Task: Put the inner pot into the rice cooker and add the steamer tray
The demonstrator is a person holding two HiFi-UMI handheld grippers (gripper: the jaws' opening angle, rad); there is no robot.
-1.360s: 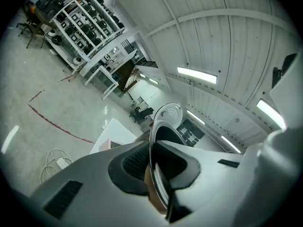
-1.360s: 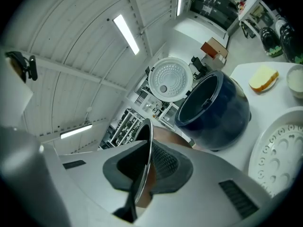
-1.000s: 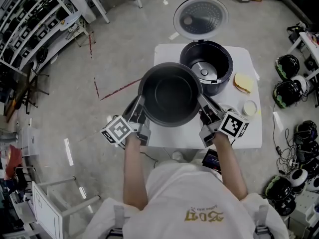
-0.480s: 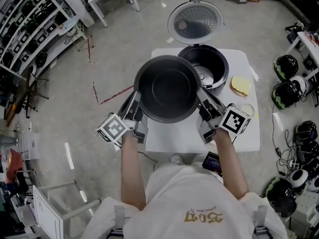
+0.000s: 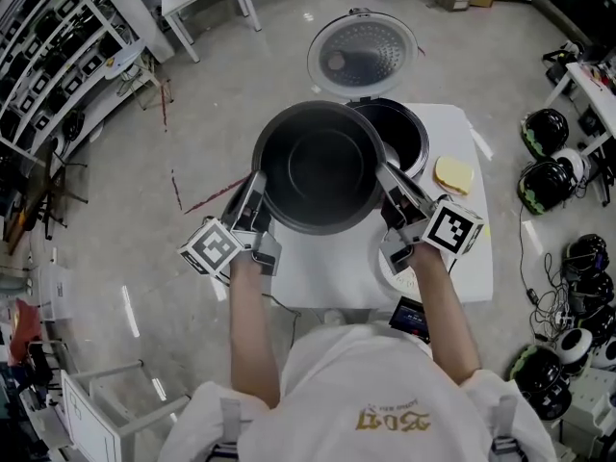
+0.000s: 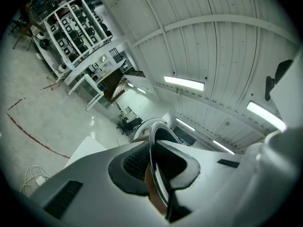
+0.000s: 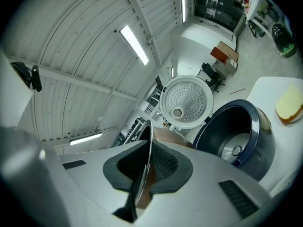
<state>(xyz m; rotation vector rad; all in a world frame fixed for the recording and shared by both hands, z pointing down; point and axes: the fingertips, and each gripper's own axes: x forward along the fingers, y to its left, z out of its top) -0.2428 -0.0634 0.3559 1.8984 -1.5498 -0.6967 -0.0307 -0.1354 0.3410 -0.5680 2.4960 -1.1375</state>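
Pinching inner pot (image 5: 318,166) rim, left claw (image 5: 256,192) and right claw (image 5: 392,189), pot overlapping open rice cooker (image 5: 410,141), yellow sponge (image 5: 453,173) beside

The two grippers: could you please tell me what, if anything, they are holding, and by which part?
Both hold the inner pot by its rim: the left gripper on its left side, the right gripper on its right.

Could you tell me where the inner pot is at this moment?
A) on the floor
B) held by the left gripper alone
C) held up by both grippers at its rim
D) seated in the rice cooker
C: the left gripper and right gripper each clamp the rim of the inner pot, in the air before the rice cooker.
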